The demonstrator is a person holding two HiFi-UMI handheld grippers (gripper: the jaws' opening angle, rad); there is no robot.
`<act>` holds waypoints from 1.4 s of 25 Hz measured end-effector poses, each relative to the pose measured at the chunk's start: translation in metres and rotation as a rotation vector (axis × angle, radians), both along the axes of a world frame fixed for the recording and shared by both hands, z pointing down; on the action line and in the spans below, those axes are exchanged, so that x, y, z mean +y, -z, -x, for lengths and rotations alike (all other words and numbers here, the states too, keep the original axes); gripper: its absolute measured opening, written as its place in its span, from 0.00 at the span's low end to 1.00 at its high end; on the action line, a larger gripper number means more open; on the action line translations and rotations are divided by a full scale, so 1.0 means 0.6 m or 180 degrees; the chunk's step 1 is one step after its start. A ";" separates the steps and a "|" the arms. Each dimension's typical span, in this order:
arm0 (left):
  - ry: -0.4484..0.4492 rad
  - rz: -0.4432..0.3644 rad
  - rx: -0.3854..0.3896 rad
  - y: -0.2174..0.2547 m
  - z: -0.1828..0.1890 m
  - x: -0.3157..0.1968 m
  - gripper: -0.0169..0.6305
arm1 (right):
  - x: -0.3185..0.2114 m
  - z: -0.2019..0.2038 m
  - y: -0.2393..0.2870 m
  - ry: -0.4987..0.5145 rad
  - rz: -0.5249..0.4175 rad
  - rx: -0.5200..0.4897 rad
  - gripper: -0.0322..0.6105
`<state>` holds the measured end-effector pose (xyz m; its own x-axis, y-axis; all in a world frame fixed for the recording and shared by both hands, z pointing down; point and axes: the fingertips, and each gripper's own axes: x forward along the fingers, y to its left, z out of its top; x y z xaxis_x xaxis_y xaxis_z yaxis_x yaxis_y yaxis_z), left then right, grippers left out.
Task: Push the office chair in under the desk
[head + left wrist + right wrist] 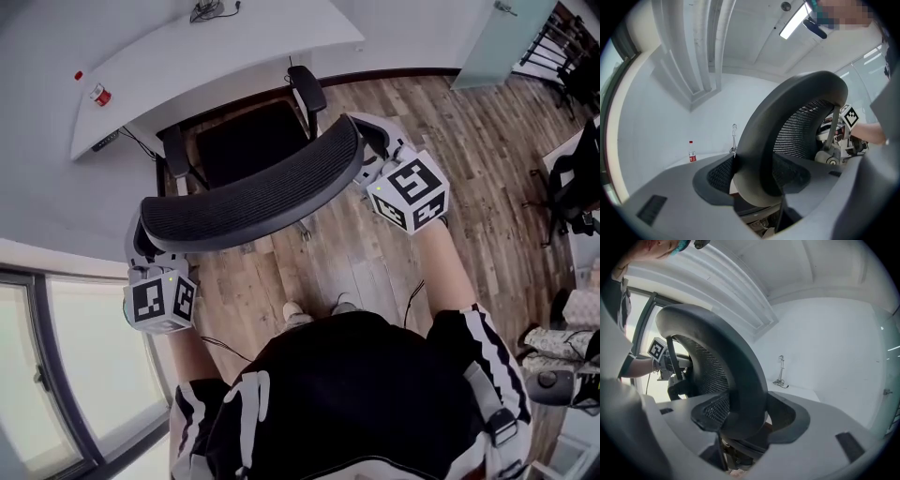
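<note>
A black office chair stands facing the white desk (pixel 225 52), with its seat (pixel 248 141) partly under the desk's edge. Its curved mesh backrest (pixel 253 192) is nearest me. My left gripper (pixel 147 246) clamps the backrest's left end, and in the left gripper view the backrest rim (pixel 754 154) fills the gap between the jaws of the left gripper (pixel 752 185). My right gripper (pixel 372 157) clamps the right end. In the right gripper view the rim (pixel 740 380) sits pinched in the right gripper (pixel 743 423) the same way.
On the desk stand a small red bottle (pixel 100 95) and a cable stand (pixel 211 9). A window (pixel 42 375) runs along the left and a glass door (pixel 502 37) stands at the far right. Another dark chair (pixel 572 178) is at the right edge. The floor is wood.
</note>
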<state>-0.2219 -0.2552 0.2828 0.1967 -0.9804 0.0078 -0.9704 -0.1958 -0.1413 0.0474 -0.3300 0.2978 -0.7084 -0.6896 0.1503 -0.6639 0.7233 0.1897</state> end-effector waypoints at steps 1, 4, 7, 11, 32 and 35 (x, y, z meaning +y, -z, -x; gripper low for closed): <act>0.0016 -0.0007 -0.0001 0.002 -0.007 -0.007 0.40 | -0.009 -0.006 0.002 0.0019 0.0011 0.0004 0.43; 0.0047 -0.0022 -0.0011 0.005 -0.023 -0.019 0.40 | -0.024 -0.021 0.004 0.0054 0.0028 0.0016 0.43; 0.0082 -0.0015 -0.0019 0.004 -0.032 -0.028 0.40 | -0.038 -0.028 0.002 0.0086 0.0043 0.0026 0.43; 0.0166 0.0003 -0.0014 0.004 -0.043 -0.044 0.40 | -0.059 -0.038 0.001 0.0135 0.0055 0.0027 0.43; 0.0460 0.0016 0.0003 0.005 -0.075 -0.128 0.40 | -0.171 -0.061 0.003 0.0440 0.0084 0.0022 0.43; 0.0440 0.0015 -0.0016 0.007 -0.077 -0.139 0.40 | -0.183 -0.062 0.004 0.0437 0.0065 0.0007 0.43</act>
